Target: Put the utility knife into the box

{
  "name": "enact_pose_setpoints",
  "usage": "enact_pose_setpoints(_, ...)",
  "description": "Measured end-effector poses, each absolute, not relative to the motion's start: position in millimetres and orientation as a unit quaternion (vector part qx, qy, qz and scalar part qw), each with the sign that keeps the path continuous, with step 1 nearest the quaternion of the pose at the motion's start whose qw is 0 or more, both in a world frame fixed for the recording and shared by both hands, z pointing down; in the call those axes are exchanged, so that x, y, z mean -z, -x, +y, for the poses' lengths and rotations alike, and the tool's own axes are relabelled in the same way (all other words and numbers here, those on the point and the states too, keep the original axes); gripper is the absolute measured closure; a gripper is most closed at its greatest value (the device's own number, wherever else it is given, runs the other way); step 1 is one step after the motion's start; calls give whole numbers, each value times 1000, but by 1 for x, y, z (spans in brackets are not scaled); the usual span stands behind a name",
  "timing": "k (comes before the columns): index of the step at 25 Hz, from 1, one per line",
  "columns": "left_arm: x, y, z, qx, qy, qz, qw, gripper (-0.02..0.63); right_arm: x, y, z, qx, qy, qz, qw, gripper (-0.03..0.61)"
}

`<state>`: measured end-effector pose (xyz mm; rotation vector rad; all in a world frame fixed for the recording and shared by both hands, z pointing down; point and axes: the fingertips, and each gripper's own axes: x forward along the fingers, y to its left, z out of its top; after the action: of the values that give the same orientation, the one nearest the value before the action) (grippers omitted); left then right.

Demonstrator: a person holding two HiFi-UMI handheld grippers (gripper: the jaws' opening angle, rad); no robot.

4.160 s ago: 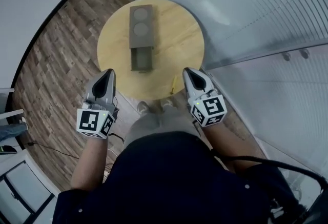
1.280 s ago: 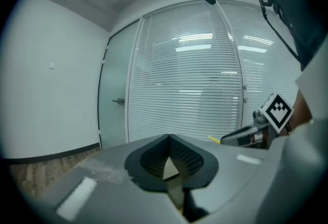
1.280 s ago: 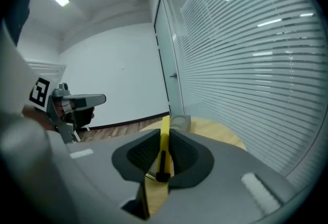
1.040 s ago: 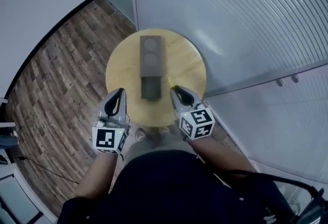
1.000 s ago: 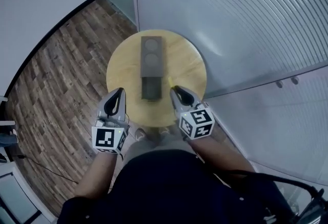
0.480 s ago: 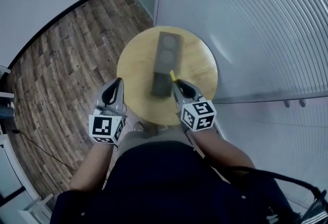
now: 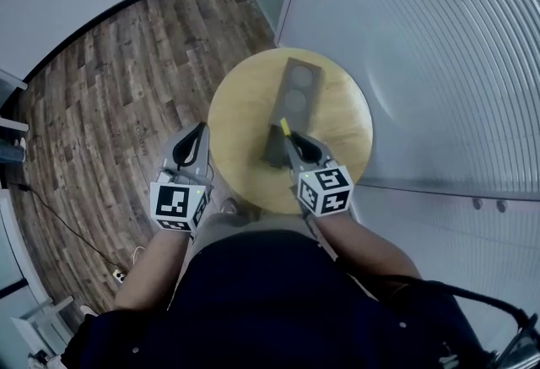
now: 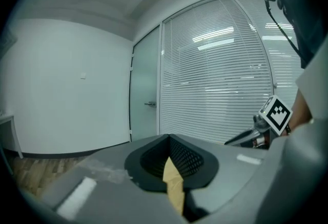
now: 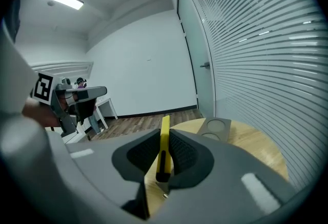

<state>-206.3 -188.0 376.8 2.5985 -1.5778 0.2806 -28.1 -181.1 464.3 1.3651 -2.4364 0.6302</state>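
Observation:
A yellow utility knife [image 9: 164, 145] stands upright between the pads of my right gripper [image 9: 164, 138], which is shut on it. In the head view this gripper [image 7: 291, 138] hovers over the round wooden table [image 7: 337, 143] with the knife's [image 7: 285, 126] tip sticking out ahead. It is just right of the open drawer [image 7: 274, 146] of the dark grey box [image 7: 297, 97]. The box [image 9: 215, 126] carries two round recesses on top. My left gripper [image 7: 196, 135] hangs beyond the table's left edge, shut and empty [image 8: 168, 140].
The table stands on a wood-plank floor [image 7: 110, 80]. A glass wall with blinds [image 7: 422, 38] runs close behind and to the right of it. A door [image 9: 205, 74] and a white wall show in the right gripper view.
The knife, which earlier lay on the table's near edge, is now in my right gripper. Over the last second that gripper has drawn closer to the open drawer. The head view has swung.

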Motion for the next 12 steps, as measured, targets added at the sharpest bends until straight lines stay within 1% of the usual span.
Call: enact_pose_setpoints(12,-388,209,-198,-114,-851,-508,66,611,-495,32,-182,-263,-474,-825,158,517)
